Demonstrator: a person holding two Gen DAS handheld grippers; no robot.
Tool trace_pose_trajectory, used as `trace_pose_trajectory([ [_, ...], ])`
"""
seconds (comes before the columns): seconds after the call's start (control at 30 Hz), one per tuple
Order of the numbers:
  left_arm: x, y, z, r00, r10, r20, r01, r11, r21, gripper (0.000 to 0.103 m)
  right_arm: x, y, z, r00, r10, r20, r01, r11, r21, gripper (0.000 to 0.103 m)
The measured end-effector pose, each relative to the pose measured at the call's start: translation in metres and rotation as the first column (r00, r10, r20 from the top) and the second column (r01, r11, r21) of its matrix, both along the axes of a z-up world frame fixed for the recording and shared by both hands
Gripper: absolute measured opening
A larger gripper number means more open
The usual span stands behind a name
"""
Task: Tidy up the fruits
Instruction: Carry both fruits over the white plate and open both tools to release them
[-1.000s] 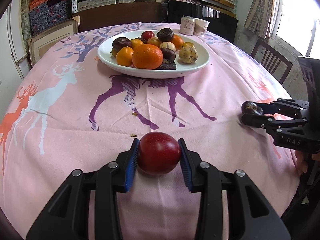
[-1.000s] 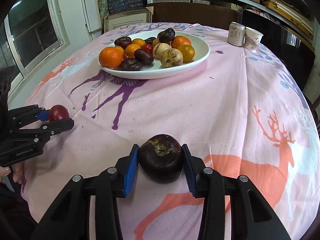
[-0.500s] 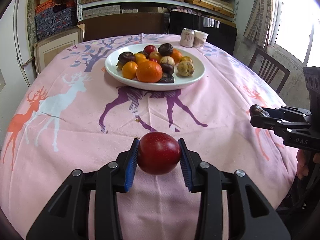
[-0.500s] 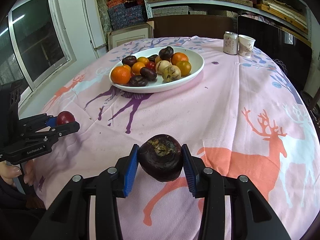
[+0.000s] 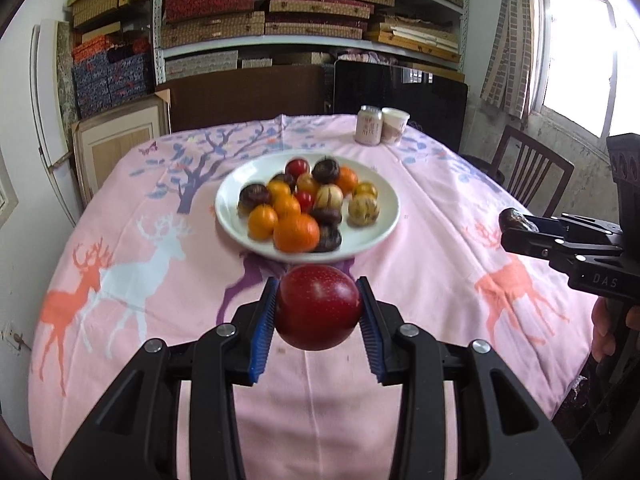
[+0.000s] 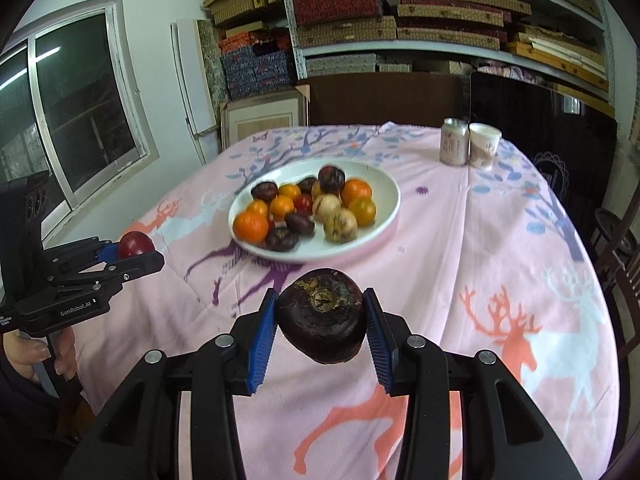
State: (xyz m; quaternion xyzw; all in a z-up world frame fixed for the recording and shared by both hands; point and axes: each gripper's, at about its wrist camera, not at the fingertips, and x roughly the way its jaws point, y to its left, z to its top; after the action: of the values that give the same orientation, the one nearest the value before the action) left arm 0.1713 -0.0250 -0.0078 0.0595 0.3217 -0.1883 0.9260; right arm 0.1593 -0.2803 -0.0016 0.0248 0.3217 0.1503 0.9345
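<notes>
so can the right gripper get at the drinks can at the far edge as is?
Probably not: the right gripper is shut on a dark purple fruit, so its jaws are occupied.

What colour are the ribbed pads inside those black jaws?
Bright blue pads, clearest in the right wrist view, where they press a dark purple fruit.

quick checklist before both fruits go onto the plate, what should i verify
1. Left tongs grip on red fruit: ok, pinched between both pads.
2. Right tongs grip on dark purple fruit: ok, held on both sides.
3. Both fruits clear of the tablecloth: ok, lifted.
4. Bare space on white plate: ok, near-right rim area.
5. Path to plate: ok; can and cup stand behind it.
</notes>
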Motion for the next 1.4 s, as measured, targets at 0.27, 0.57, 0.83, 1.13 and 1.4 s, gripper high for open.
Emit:
trace_pose_trajectory([
  [0.27,0.059,-0.015,0.05,0.999,-0.002,0.038,0.003,1.0,-0.03,0.038,0.05,0.005,0.051,0.997,0.01,0.073,-0.011,1.0,0.016,0.043],
  [0.57,0.155,-0.036,0.025,0.998,0.029,-0.062,-0.03,0.999,-0.023,0.038,0.143,0.023,0.042,0.999,0.04,-0.009,-0.04,0.999,0.024,0.043],
  [0.83,0.206,-0.043,-0.025,0.988,0.039,-0.146,-0.037,0.999,0.019,0.038,0.211,0.038,-0.005,0.99,0.034,-0.135,-0.033,0.999,0.011,0.043],
  [1.13,0.218,-0.047,-0.039,0.988,0.038,-0.147,-0.033,0.999,0.038,0.071,0.228,0.051,-0.027,0.982,0.041,-0.186,-0.045,0.999,-0.017,0.05],
  [1.4,0.195,-0.04,-0.022,0.995,0.06,-0.078,-0.056,0.997,0.06,0.093,0.208,0.039,-0.014,0.988,0.005,-0.152,-0.006,1.0,-0.006,0.07],
])
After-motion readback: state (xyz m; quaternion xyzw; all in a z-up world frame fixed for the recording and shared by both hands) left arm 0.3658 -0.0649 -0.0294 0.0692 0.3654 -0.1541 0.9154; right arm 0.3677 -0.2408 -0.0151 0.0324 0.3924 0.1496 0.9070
